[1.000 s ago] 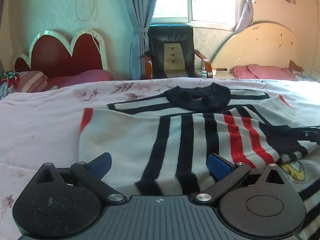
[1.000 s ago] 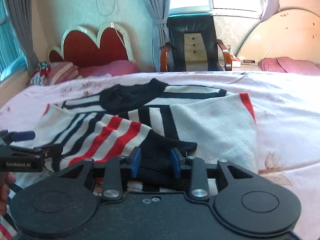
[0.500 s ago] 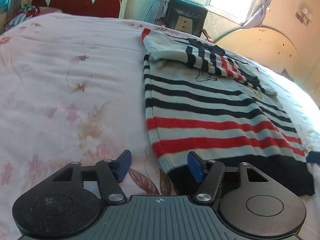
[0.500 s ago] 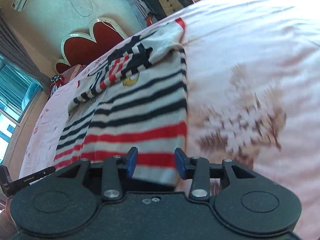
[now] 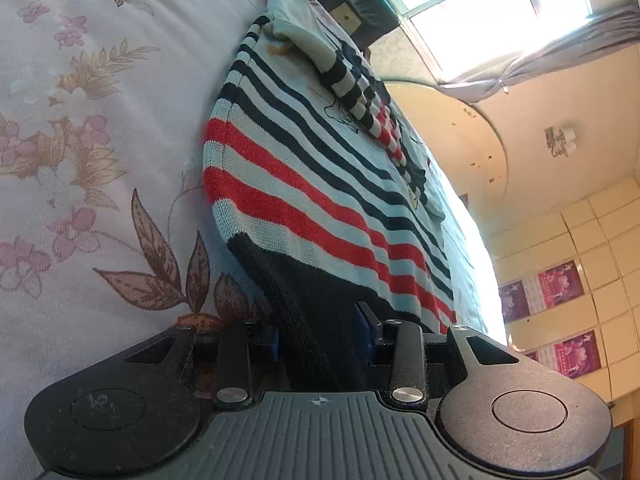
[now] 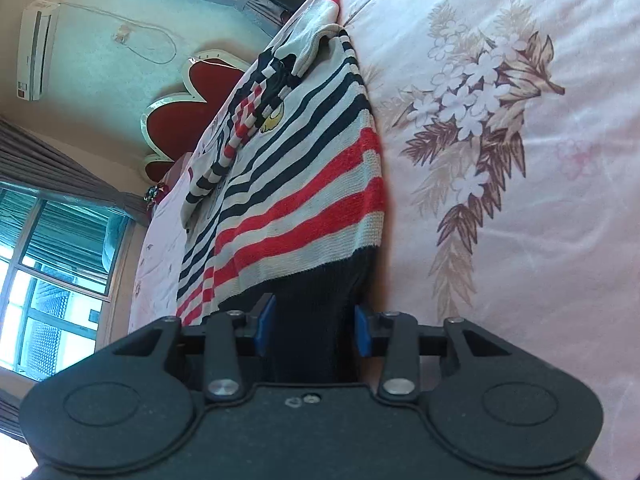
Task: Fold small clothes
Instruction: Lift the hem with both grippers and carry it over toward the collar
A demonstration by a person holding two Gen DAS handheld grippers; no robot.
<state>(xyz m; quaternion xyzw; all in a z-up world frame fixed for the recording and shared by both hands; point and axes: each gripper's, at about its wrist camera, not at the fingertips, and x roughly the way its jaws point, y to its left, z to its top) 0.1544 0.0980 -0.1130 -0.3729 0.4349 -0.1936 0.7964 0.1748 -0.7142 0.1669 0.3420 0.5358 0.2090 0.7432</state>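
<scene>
On the bedspread (image 5: 80, 160), both grippers (left (image 5: 322, 334), right (image 6: 310, 330)) pinching sweater (image 5: 304, 184) hem

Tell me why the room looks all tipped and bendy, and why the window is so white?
Left wrist view: the camera is rolled sideways and its fisheye lens curves the walls; the window is blown out white by daylight, while the striped sweater stays sharp. Right wrist view: same tilt and bending; the flowered bedspread looks washed out and pale.
</scene>
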